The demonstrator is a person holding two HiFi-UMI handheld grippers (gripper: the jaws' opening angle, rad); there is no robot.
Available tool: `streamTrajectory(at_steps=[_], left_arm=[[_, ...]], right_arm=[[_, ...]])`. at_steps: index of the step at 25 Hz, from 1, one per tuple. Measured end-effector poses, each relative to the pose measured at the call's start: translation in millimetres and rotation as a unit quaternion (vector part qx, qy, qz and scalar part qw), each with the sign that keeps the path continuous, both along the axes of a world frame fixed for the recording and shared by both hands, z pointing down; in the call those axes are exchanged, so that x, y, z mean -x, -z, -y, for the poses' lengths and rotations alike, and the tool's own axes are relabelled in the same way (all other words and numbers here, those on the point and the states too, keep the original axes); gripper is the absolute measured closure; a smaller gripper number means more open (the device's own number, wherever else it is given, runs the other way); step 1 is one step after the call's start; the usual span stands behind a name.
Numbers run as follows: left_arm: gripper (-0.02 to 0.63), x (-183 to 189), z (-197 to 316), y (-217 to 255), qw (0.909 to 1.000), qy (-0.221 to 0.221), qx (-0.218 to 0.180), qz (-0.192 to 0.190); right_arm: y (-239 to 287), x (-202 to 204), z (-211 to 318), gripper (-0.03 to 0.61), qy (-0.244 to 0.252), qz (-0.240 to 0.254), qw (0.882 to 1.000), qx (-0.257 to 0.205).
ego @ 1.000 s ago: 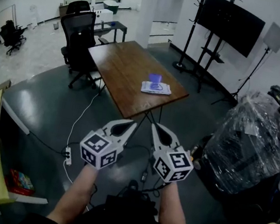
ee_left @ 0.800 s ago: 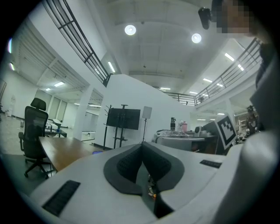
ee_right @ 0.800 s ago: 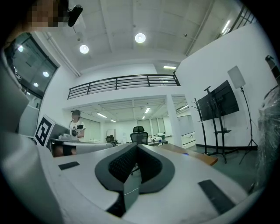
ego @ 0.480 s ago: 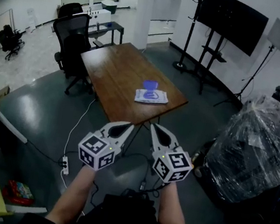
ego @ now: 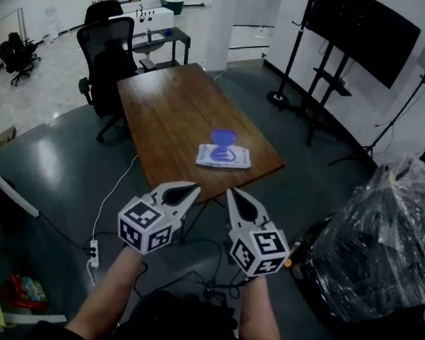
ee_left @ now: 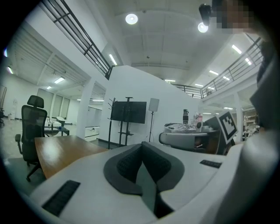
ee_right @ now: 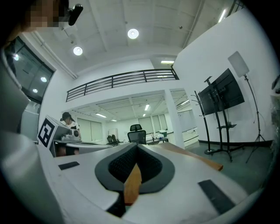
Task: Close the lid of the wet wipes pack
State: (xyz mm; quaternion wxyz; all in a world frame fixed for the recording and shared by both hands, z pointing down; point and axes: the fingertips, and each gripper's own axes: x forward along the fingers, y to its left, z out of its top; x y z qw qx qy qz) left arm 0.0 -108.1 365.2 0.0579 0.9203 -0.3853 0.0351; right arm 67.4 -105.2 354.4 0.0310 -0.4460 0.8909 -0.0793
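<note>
Since a second ago the table (ego: 167, 103) and the wet wipes pack (ego: 224, 157) have drawn nearer to your two grippers, which sit at much the same spot in the head view.

Your left gripper (ego: 192, 190) has its jaws pressed together with nothing between them. Its own view shows the dark pads meeting at the tip. Your right gripper (ego: 232, 193) is the same, jaws together and empty. The two are side by side, tips angled slightly toward each other, over the dark floor (ego: 61, 174) and just short of the table's near corner. Below and left of the left gripper a white power strip (ego: 93, 250) lies on the floor. To the right of the right gripper stands a plastic-wrapped bundle (ego: 380, 238).

Ahead of both tips, the wet wipes pack lies flat near the table's near end, well apart from either gripper. Its blue lid (ego: 223, 137) stands up, open, on the pack's far side.

Beyond the table, ahead and left of the left gripper, is a black office chair (ego: 107, 54). Ahead and right of the right gripper is a dark screen (ego: 364, 26) on a stand.
</note>
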Motion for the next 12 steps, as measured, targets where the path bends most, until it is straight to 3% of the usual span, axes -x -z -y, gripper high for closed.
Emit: streamTrajectory(at_steps=[12], left_arm=[[0.607,-2,110,-31,0.9995,-0.018,0.024,0.014]], right_arm=[[-29,-7,107,0.569,-0.027,-0.020,0.999,0.029]])
